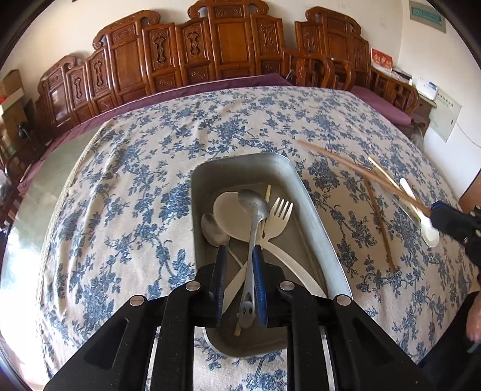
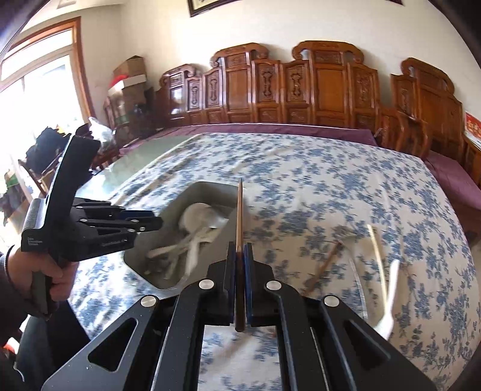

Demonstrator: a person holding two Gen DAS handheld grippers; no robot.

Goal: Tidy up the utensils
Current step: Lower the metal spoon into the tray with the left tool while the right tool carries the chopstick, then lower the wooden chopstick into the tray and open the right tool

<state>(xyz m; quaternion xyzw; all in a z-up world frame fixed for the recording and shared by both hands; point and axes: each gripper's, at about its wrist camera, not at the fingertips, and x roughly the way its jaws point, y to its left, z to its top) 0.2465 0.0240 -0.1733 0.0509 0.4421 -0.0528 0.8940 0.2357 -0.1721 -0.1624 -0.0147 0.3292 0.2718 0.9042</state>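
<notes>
**No words to read**

A red card (image 1: 381, 61) by the wall has gold marks, too small to read; a green sign (image 1: 427, 13) high on the wall is blurry; the left gripper (image 2: 150, 224) has tiny pale print on its side, too fuzzy to read.

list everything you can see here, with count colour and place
metal tray: 1, grey, centre of cloth
metal spoons: 2, silver, one lying in tray, one between the left tongs
plastic spoon: 1, cream, in tray
plastic fork: 1, cream, in tray
dark chopsticks: 2, brown, one on cloth, one in right tongs
pale chopstick: 1, right of tray
white spoon: 1, on cloth, right
tablecloth: 1, blue floral
carved bench: brown, behind
left tongs: partly closed around spoon handle
right tongs: shut on chopstick
</notes>
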